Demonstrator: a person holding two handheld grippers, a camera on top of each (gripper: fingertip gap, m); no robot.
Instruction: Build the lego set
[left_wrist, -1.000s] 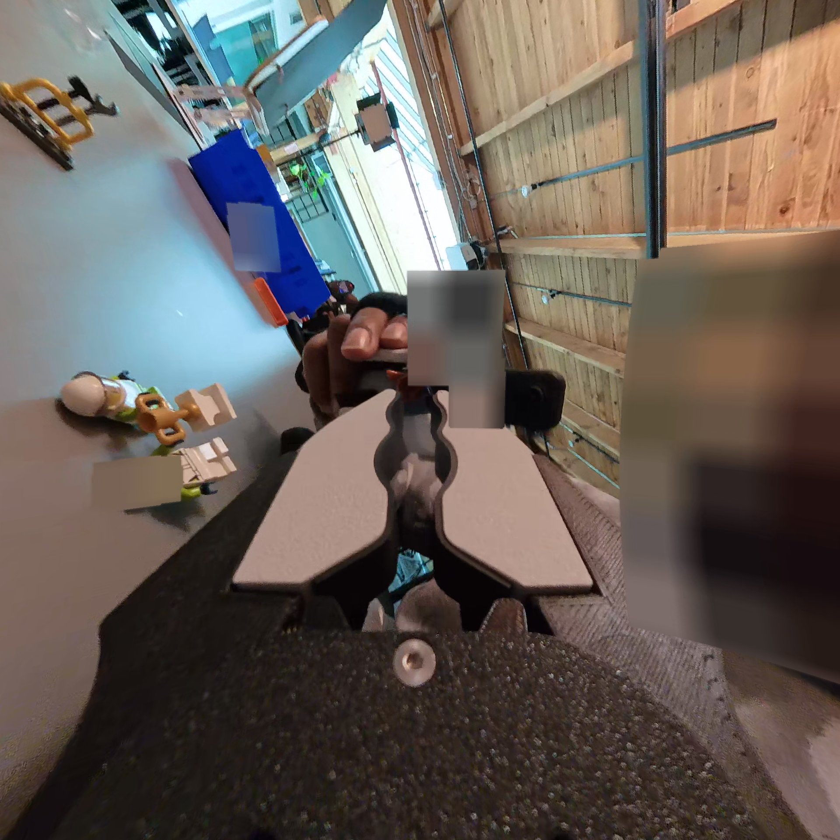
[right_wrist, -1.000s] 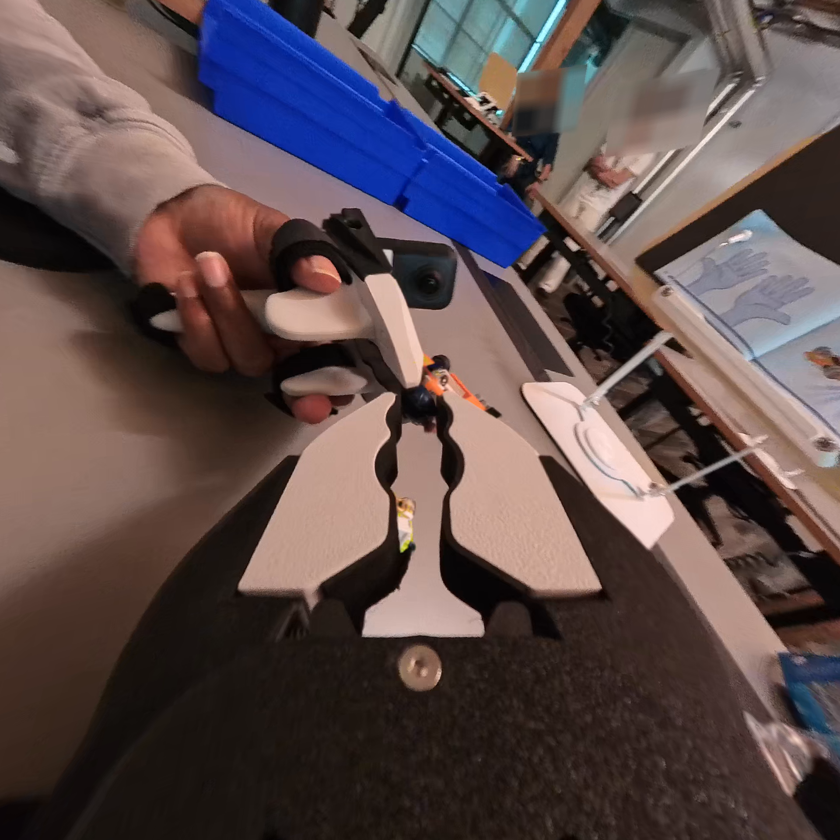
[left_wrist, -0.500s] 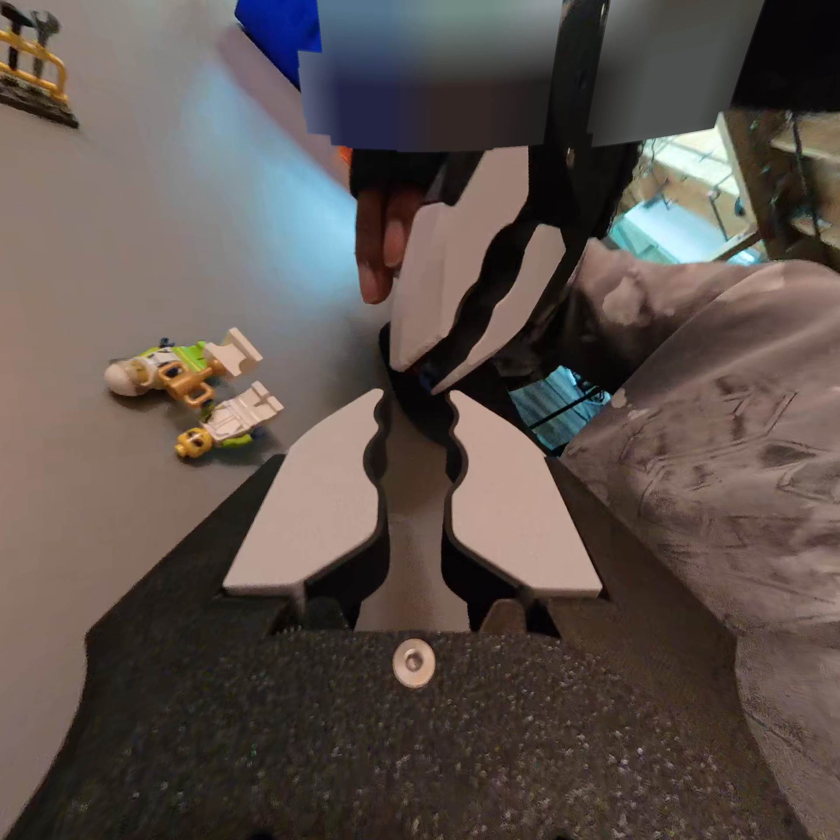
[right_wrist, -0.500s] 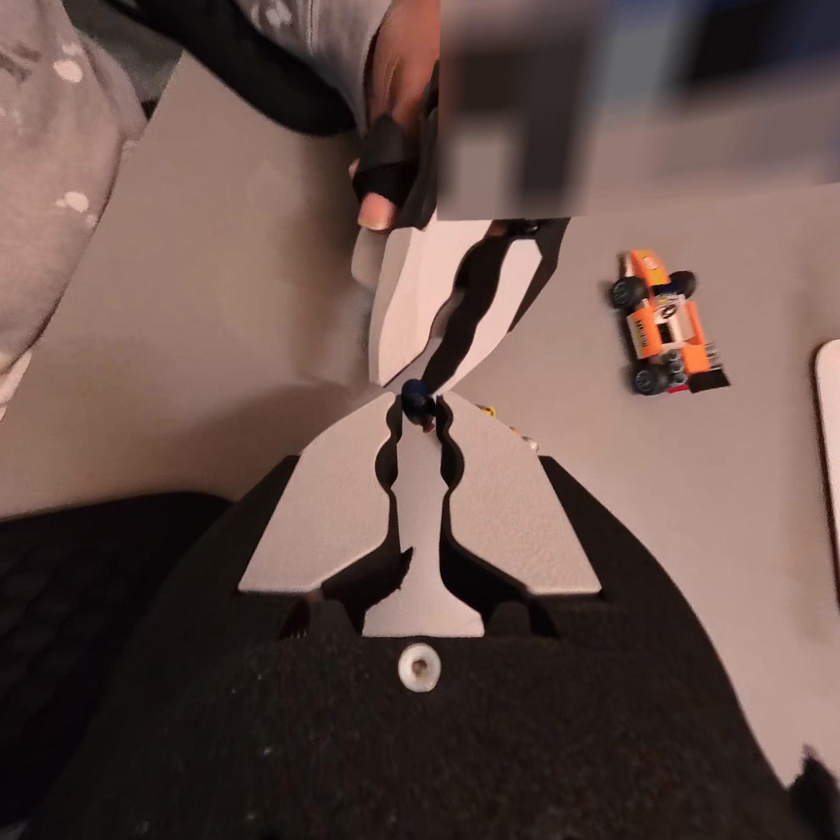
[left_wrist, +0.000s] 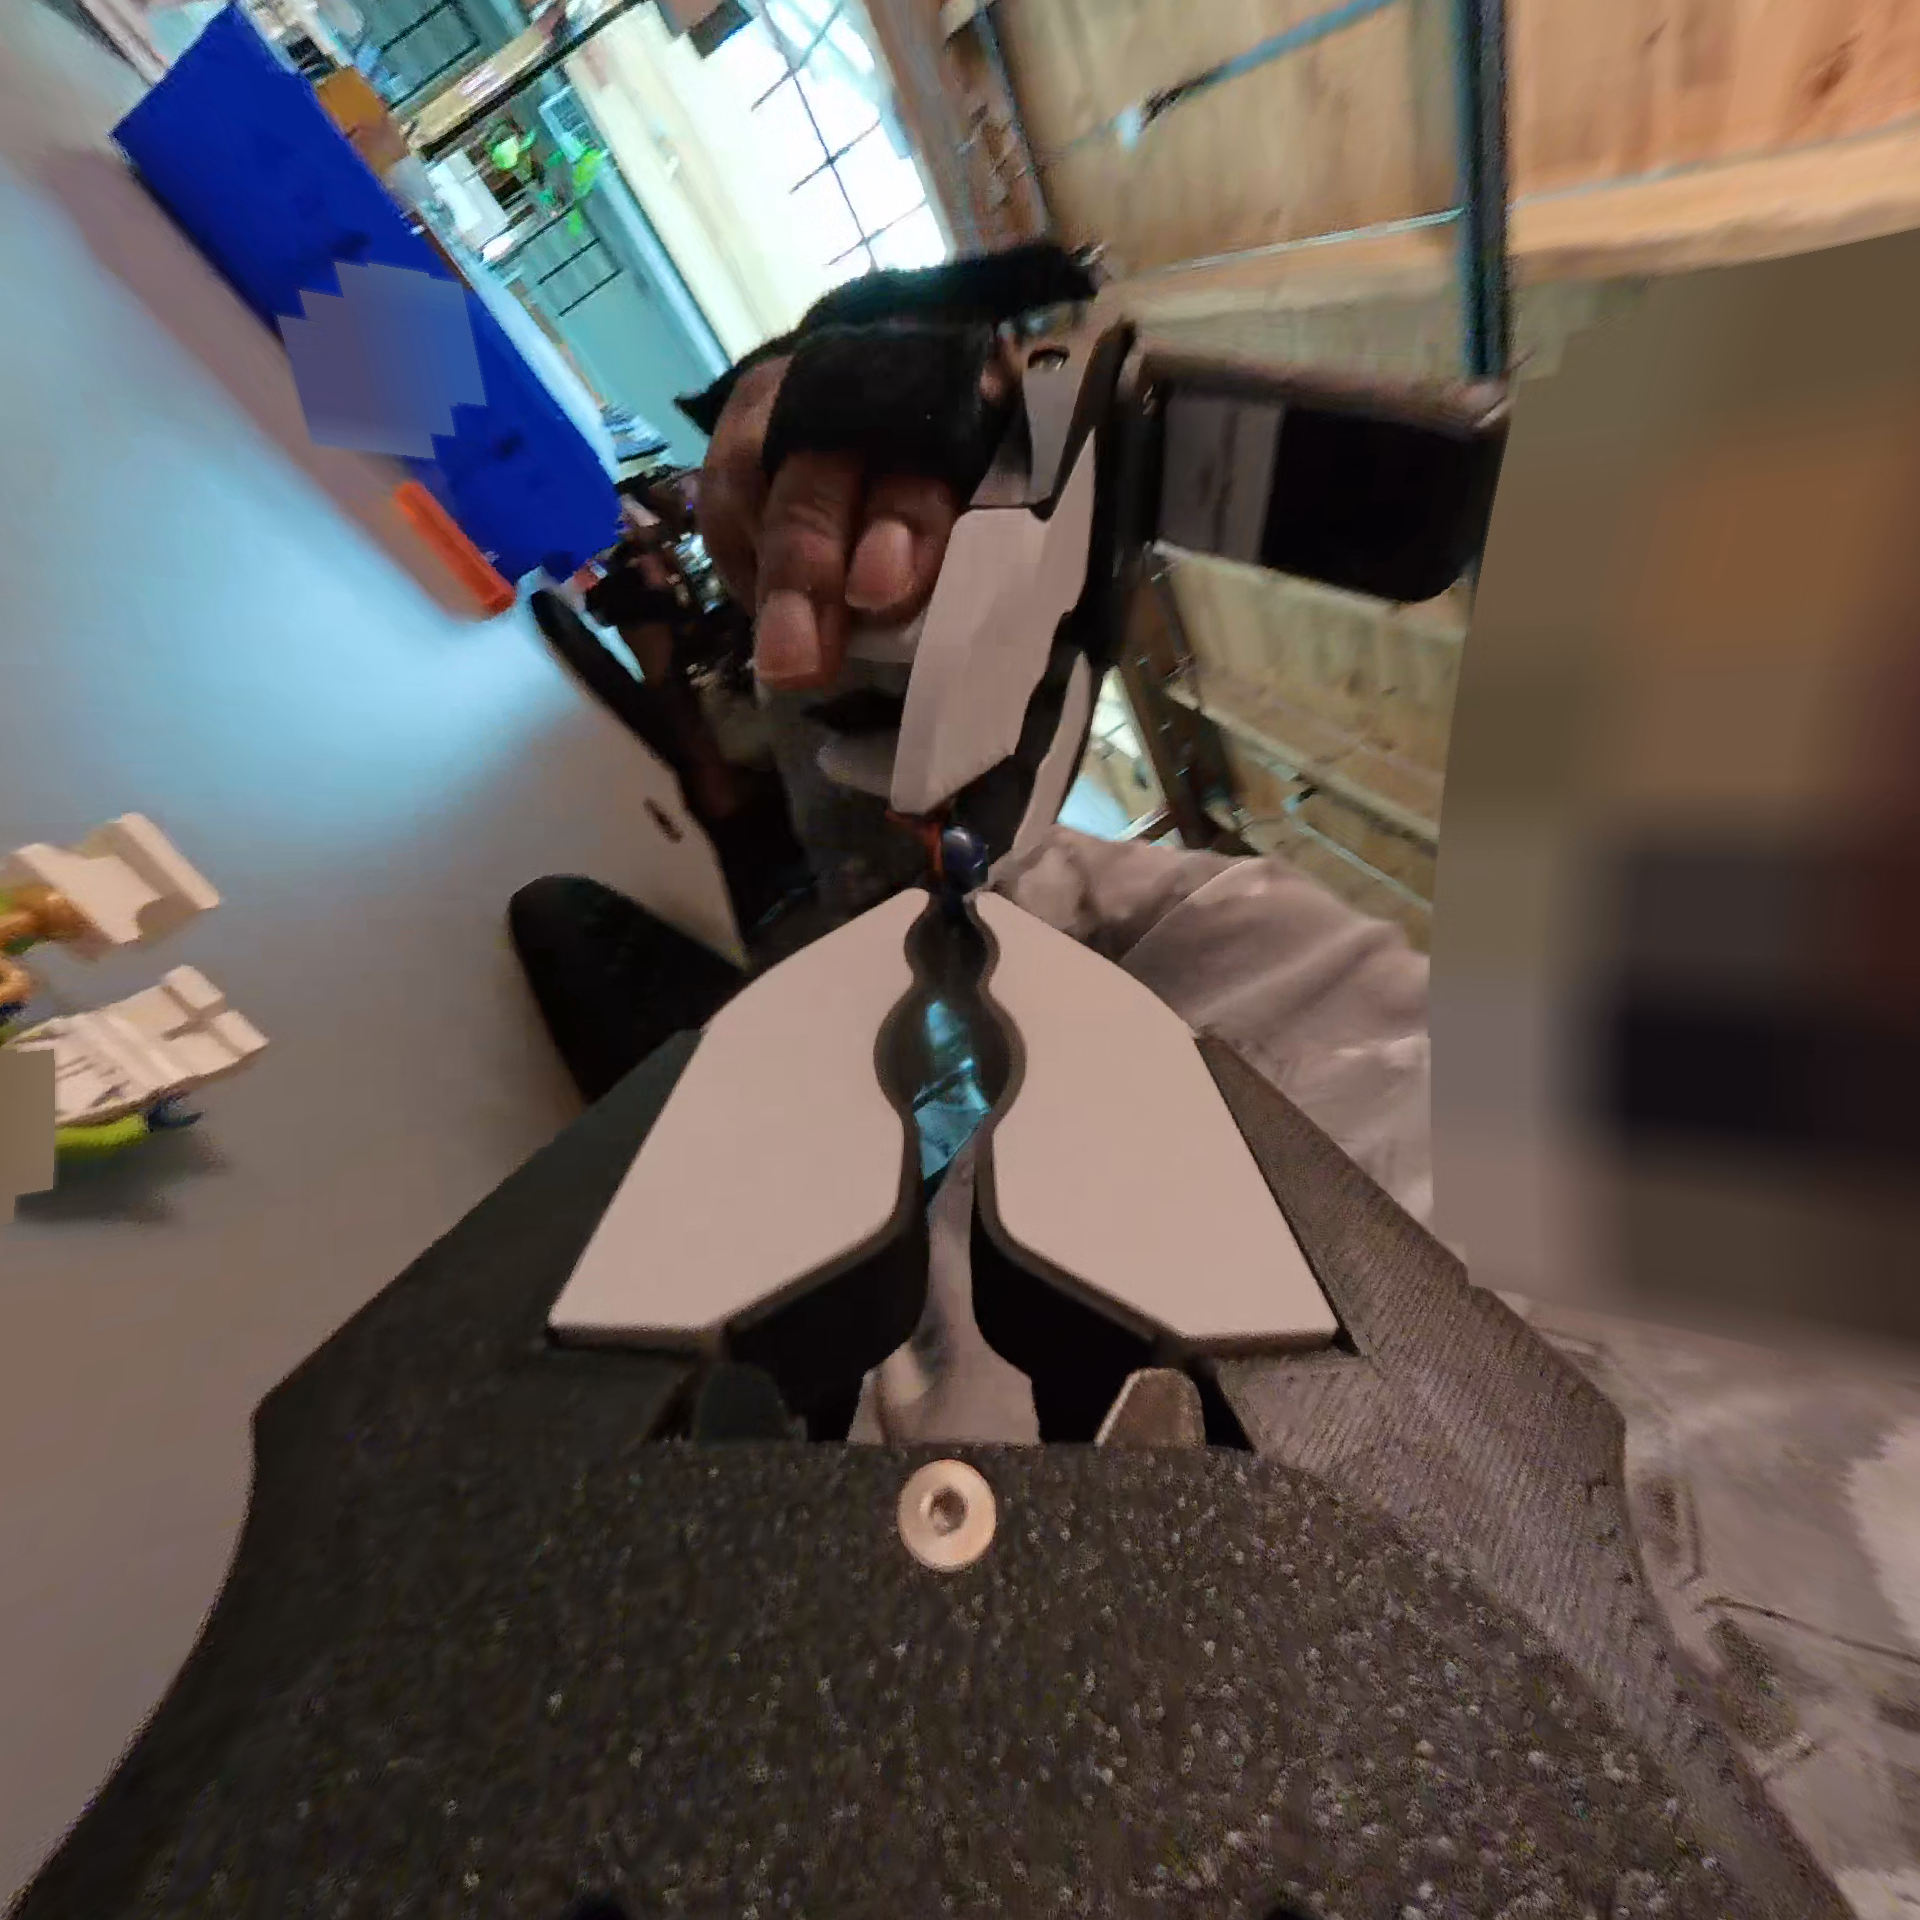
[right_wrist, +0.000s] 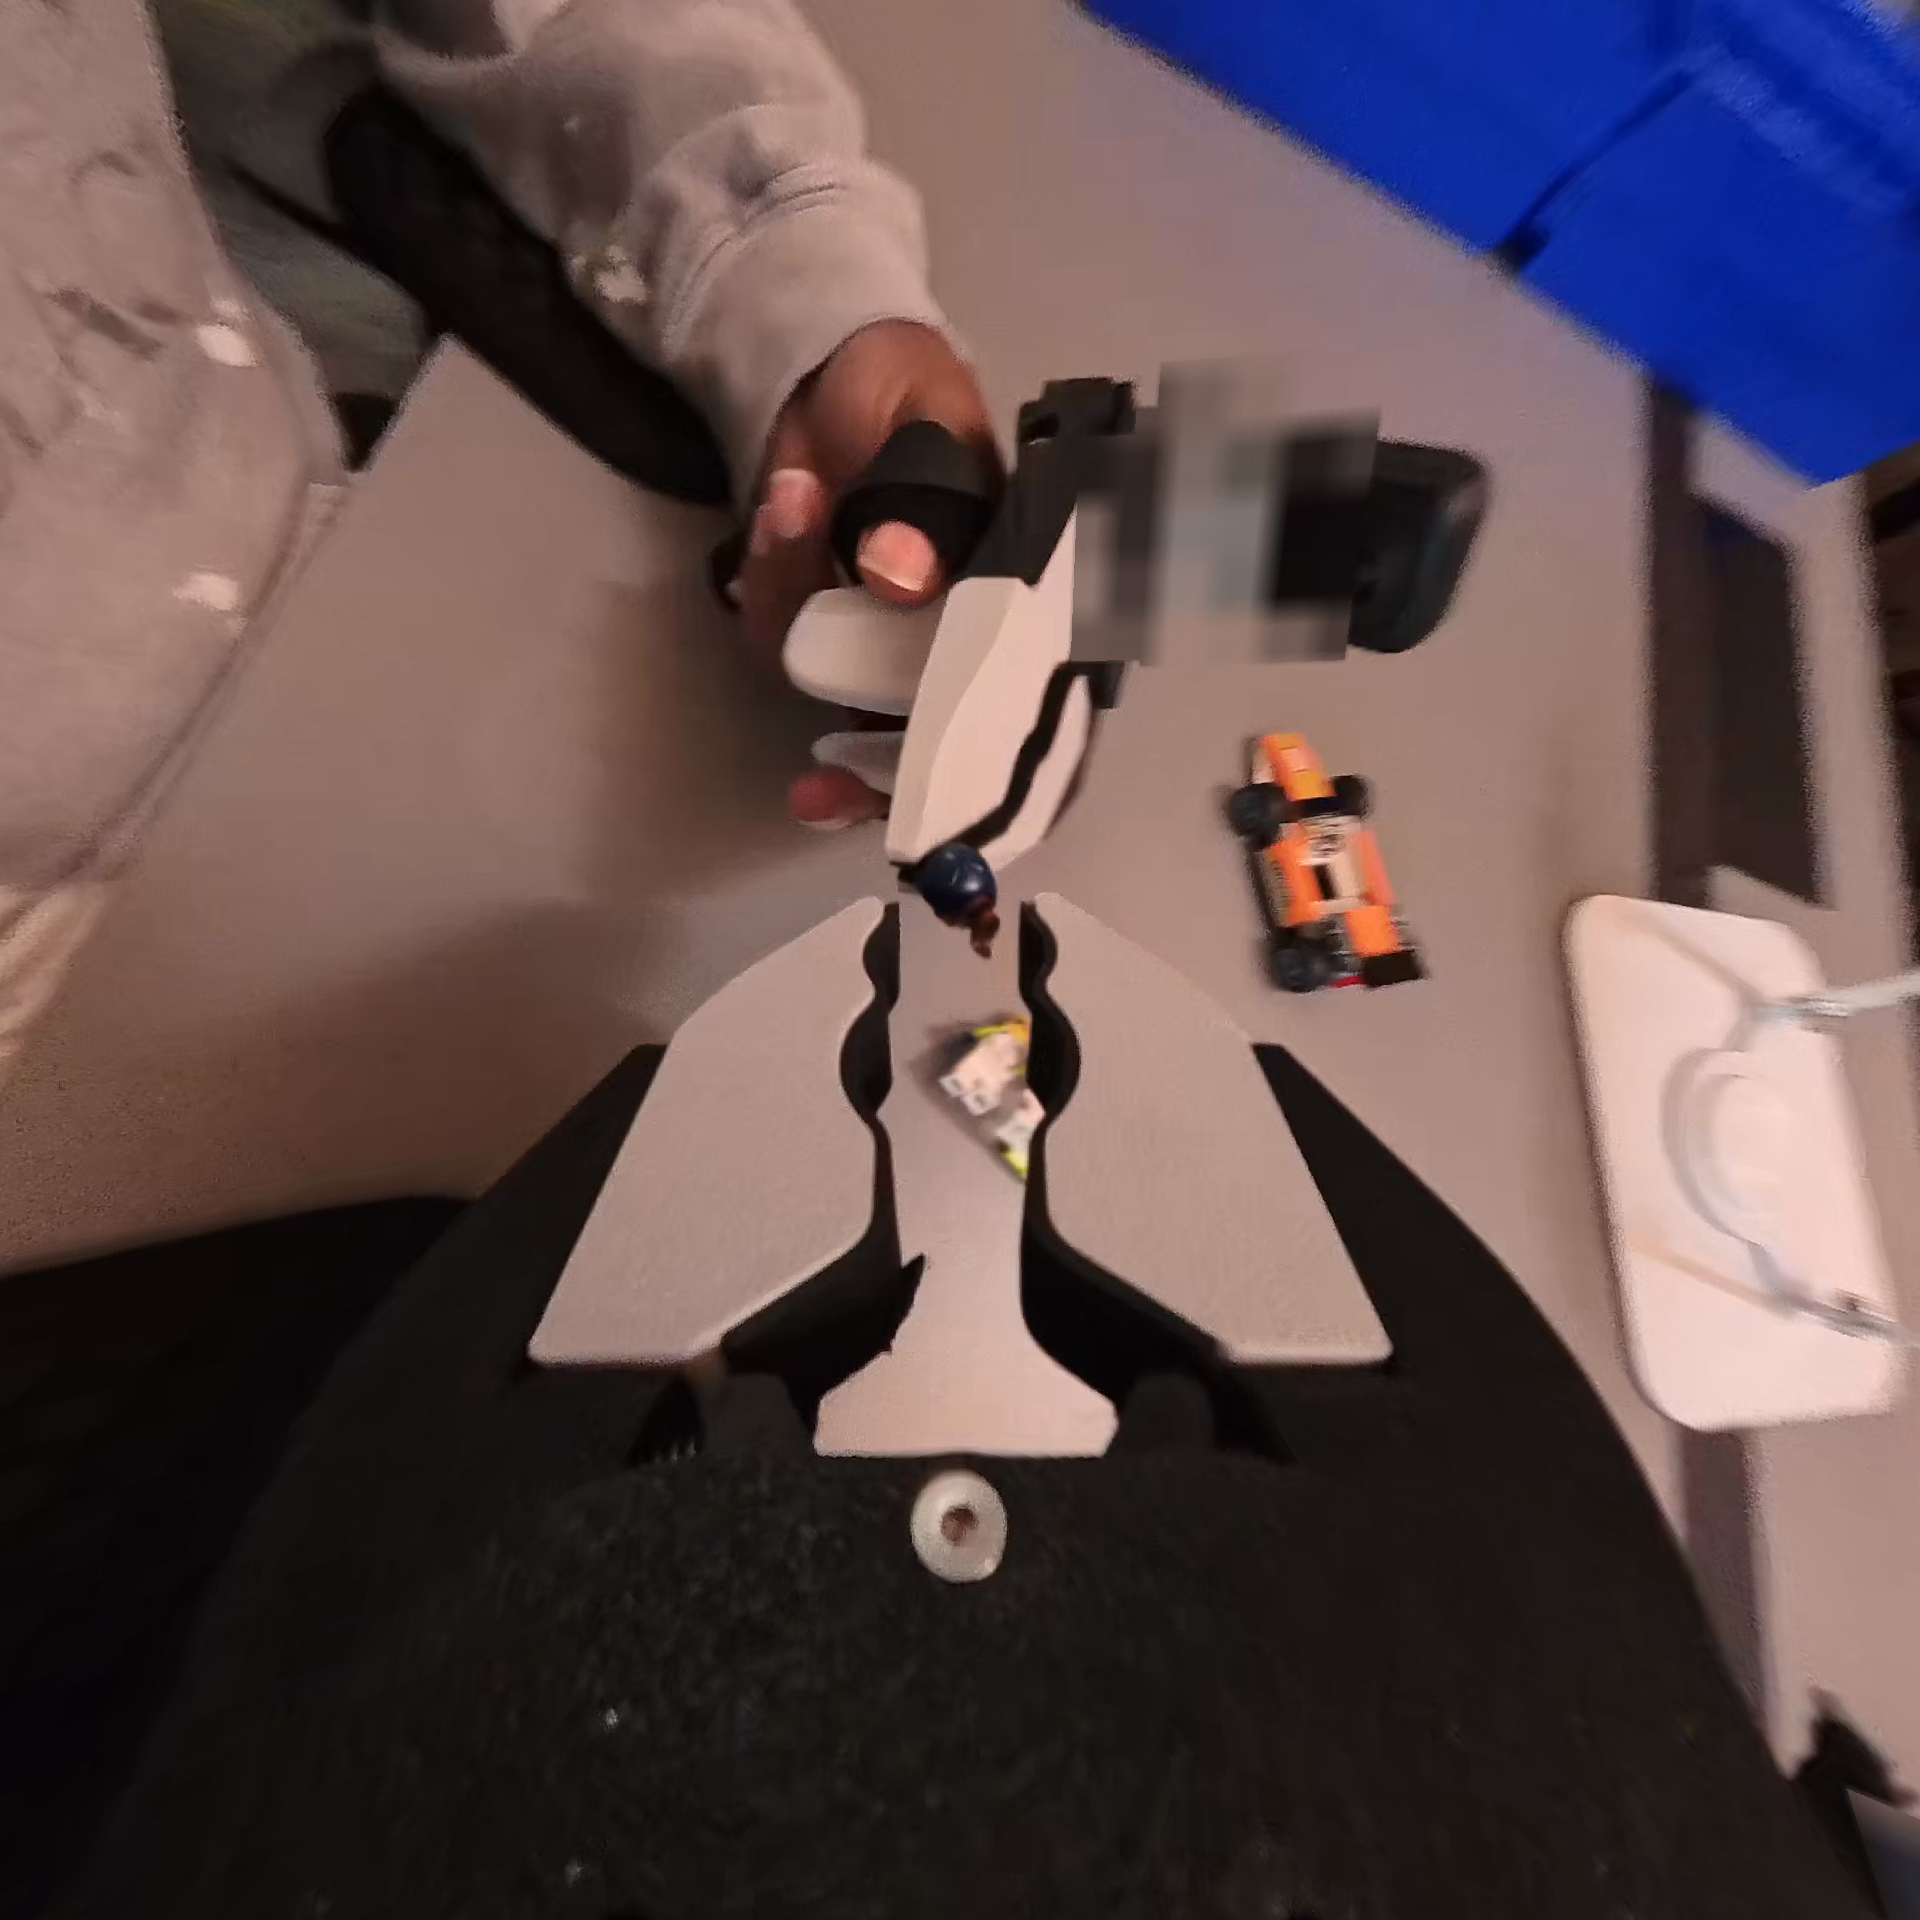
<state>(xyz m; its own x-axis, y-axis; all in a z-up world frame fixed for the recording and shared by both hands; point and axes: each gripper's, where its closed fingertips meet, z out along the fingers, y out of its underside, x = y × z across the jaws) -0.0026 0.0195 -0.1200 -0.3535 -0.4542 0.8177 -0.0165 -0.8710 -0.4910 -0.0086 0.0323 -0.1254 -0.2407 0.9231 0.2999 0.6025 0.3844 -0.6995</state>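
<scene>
A small dark blue round lego piece (left_wrist: 961, 857) with a red bit on it is pinched in the tips of my left gripper (left_wrist: 951, 906), which is shut on it and held above the grey table. In the right wrist view the same blue piece (right_wrist: 956, 875) sits at the tips of the left gripper (right_wrist: 948, 850). My right gripper (right_wrist: 958, 912) is open, its tips on either side of the piece and just below it. It faces the left gripper tip to tip, and it also shows in the left wrist view (left_wrist: 966, 831). A white and lime minifigure part (right_wrist: 992, 1081) lies on the table between the right fingers.
An orange lego race car (right_wrist: 1325, 862) lies on the table to the right, and a white flat stand base (right_wrist: 1745, 1153) lies beyond it. Blue bins (right_wrist: 1558, 135) line the far edge. Two white and lime minifigures (left_wrist: 125, 904) lie at the left. A person's grey sleeve (right_wrist: 727, 177) reaches in. Only a small space, under 4 cm, lies between the two pairs of fingers.
My left gripper has shut on the blue piece and my right gripper has opened off it. Both cameras have swung, and the two grippers stay tip to tip.
</scene>
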